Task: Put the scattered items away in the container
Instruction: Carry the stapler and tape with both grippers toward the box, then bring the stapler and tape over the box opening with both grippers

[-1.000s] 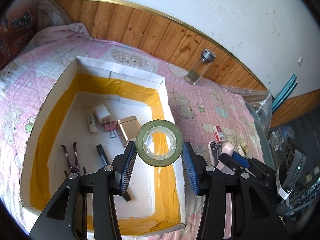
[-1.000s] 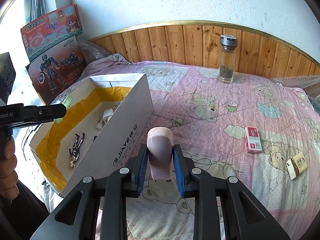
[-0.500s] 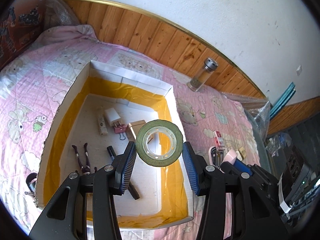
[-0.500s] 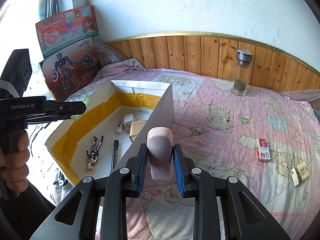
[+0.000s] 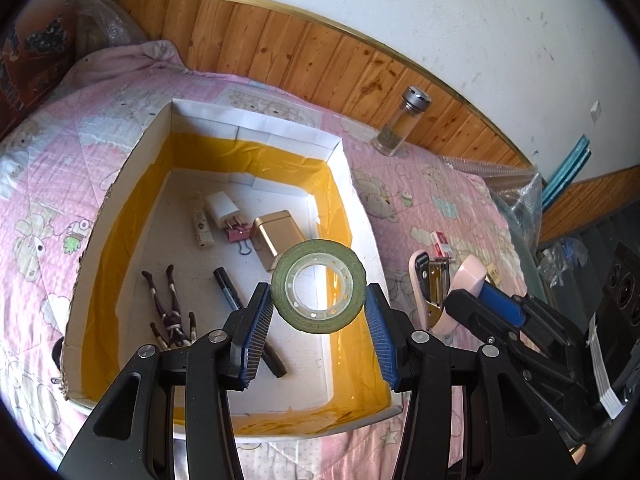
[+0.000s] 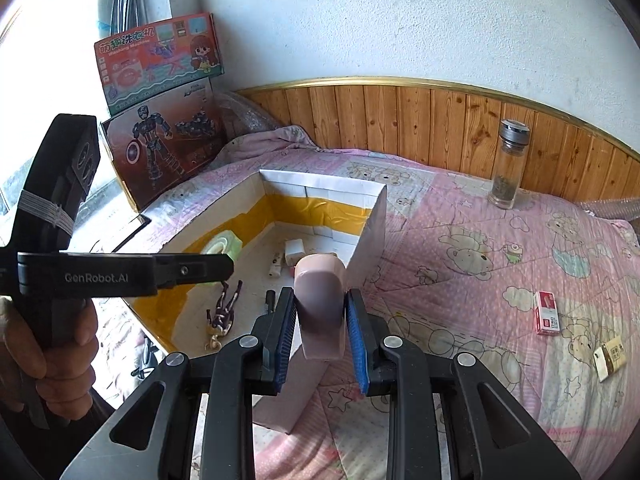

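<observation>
"GenRobot.AI" printed on left gripper (image 6: pixel 230 266) body; toy box (image 6: pixel 160 56) reads "Washing Machine". Left gripper (image 5: pixel 319 312), angled down over cardboard box (image 5: pixel 256 124), jaws clamped on green tape roll (image 5: pixel 319 286). Right gripper (image 6: pixel 320 316), tilted down at box's near wall, jaws clamped on pink stapler (image 6: pixel 320 304). Hand (image 6: pixel 60 344) grips left handle. Red packet (image 6: pixel 547 312) on bed quilt (image 6: pixel 500 248), writing unreadable.

White plaster wall (image 6: pixel 400 20) above wood panelling (image 6: pixel 420 128), bright daylight from left

Box (image 5: pixel 256 122) open-topped, near floor bare, wall (image 6: pixel 370 236) beside stapler (image 6: pixel 320 312)
</observation>
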`<state>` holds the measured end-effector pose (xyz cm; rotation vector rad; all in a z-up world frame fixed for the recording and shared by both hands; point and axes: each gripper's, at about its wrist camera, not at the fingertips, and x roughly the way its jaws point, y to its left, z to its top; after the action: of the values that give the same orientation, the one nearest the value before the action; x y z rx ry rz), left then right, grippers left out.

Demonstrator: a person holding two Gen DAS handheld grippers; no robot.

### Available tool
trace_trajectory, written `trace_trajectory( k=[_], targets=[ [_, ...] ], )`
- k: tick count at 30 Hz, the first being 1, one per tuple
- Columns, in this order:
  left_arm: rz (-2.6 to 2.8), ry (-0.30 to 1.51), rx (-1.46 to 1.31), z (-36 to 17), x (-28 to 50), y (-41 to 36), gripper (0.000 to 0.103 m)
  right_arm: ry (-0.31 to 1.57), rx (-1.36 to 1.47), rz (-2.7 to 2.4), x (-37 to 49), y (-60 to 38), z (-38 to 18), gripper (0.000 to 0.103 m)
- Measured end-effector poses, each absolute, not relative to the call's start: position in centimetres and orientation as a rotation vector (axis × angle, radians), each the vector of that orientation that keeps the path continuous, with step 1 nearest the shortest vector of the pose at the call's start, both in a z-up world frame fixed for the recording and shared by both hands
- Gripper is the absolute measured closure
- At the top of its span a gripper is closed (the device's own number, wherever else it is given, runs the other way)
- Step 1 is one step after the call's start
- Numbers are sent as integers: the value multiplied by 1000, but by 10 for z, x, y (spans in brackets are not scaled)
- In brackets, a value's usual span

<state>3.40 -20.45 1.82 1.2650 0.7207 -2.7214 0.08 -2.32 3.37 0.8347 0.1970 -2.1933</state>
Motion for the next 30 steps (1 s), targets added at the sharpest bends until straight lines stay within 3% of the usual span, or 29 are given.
trace_trajectory(
  k=[30],
  targets=[
    [-2685, 747, 1325, 3, 27, -200, 54, 149, 886, -2144, -35, -64, 50, 76]
  ],
)
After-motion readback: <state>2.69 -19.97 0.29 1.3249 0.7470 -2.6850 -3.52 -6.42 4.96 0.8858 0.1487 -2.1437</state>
